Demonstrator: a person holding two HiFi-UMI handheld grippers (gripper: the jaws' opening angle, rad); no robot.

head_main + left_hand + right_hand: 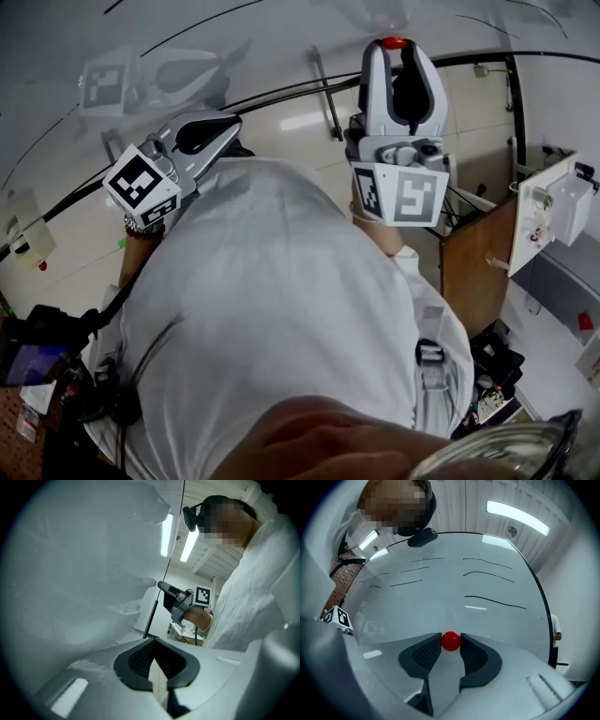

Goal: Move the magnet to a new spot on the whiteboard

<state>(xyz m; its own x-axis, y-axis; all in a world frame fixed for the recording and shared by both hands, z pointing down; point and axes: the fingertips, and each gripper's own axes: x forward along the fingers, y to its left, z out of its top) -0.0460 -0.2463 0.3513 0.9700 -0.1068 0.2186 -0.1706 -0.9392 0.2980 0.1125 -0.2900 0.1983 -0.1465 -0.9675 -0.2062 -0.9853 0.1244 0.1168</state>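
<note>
The red round magnet (451, 641) sits between the dark pads of my right gripper (451, 642), which is shut on it against the glossy whiteboard (440, 597). In the head view the right gripper (395, 49) points up at the whiteboard (234, 47) with the magnet (395, 42) at its tip. My left gripper (217, 124) is held lower and to the left, close to the board. Its pads meet with nothing between them in the left gripper view (153, 643), where the right gripper (180, 599) also shows in the distance.
Black marker lines (497, 602) cross the board above the magnet. A slip of paper with a small red dot (41, 265) hangs at the board's left. A brown wooden panel (473, 262) and a white box (562, 202) stand at the right. The person's white shirt (281, 309) fills the middle.
</note>
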